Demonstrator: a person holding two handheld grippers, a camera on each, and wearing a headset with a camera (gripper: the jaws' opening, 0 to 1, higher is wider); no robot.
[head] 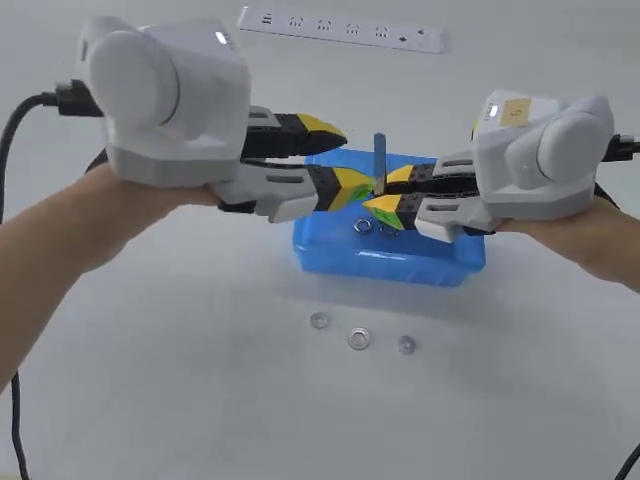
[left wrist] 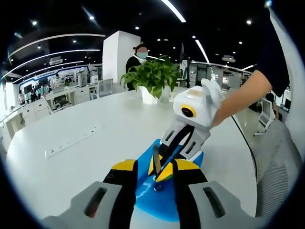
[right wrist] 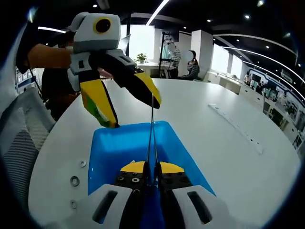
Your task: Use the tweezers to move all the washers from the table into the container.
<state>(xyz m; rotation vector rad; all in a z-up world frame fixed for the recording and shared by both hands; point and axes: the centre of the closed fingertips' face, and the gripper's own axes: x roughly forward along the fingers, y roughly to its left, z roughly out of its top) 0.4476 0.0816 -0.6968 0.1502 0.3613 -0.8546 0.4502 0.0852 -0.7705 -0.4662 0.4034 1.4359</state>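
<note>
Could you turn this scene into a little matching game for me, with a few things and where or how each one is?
Things: 1 tweezers; 2 three loose washers; 3 left gripper; 4 power strip.
States: a on the table before the blue container; b at the table's far side; c clamped in the right gripper; d open.
Pairs: 1-c; 2-a; 3-d; 4-b.

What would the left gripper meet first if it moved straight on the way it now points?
Probably the tweezers, clamped upright in the right gripper just ahead of the open left gripper, over the blue container. Depth is hard to judge.
</note>
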